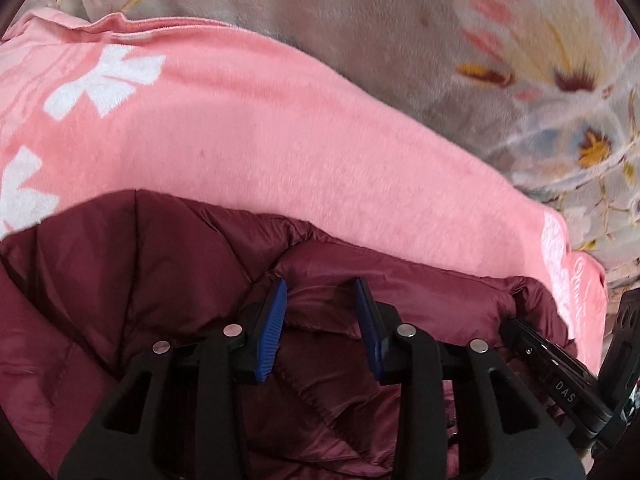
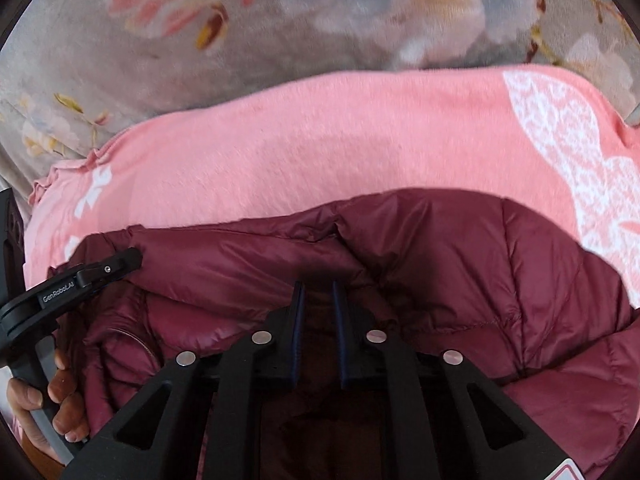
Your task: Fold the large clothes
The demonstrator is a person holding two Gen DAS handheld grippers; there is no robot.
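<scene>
A maroon puffer jacket lies bunched on a pink blanket, filling the lower half of both views; it also shows in the right wrist view. My left gripper hovers over the jacket's folded edge with blue pads a hand's width apart, nothing between them. My right gripper has its jaws close together with a narrow gap, right over the jacket's fabric; whether it pinches cloth I cannot tell. The right gripper's side shows at the left view's right edge, and the left gripper shows at the right view's left edge.
A pink blanket with white bow prints lies under the jacket, also in the right wrist view. A grey floral bedspread lies beyond it. A person's hand holds the left gripper's handle.
</scene>
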